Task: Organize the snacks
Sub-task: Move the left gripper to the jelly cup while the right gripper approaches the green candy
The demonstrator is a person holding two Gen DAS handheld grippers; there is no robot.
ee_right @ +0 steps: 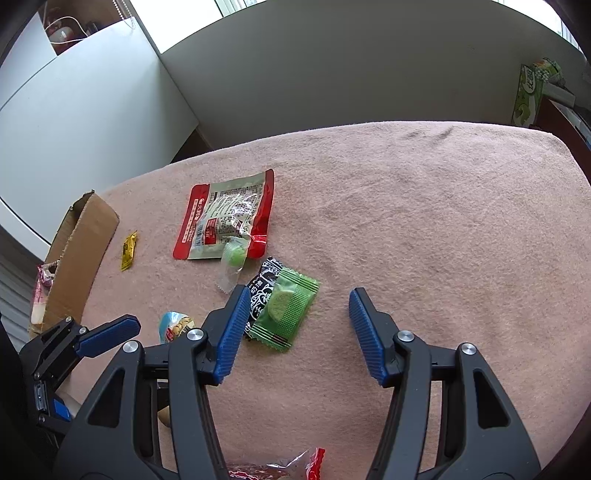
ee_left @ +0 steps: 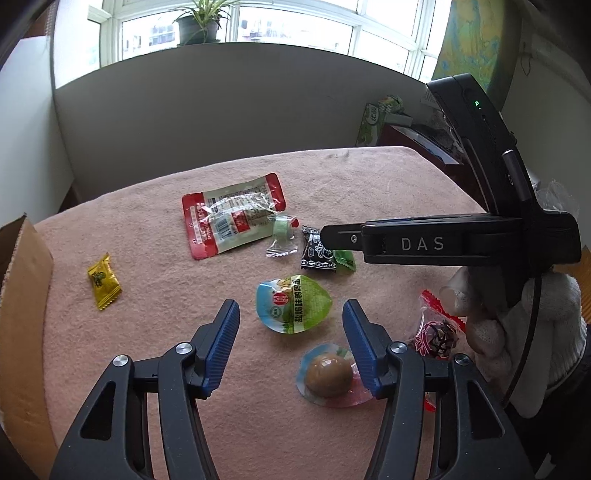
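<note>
Step in hand, as judged: approach before a pick. The left gripper (ee_left: 291,325) hovers low at the bottom centre of the left wrist view, jaws apart and holding nothing, with the green-and-blue egg pack (ee_left: 293,308) lying between the fingertips and a clear-wrapped brown egg (ee_left: 328,374) just inside the right-hand finger. The right gripper (ee_right: 295,325) also stands with jaws apart and empty; the green candy packet (ee_right: 286,314) lies beside its left-hand finger, overlapping a black sachet (ee_right: 264,286).

Next move, probably: lower one gripper, close on one snack, and carry it to the cardboard box (ee_right: 79,254) at the left edge.

Other snacks: a red-and-white pouch (ee_left: 232,216) in the centre and a yellow candy (ee_left: 103,282) at left.

Surface: a pink cloth (ee_right: 406,221) over the table. Behind it stands a grey panel (ee_left: 221,110), with a window and potted plant (ee_left: 199,22) at top.
</note>
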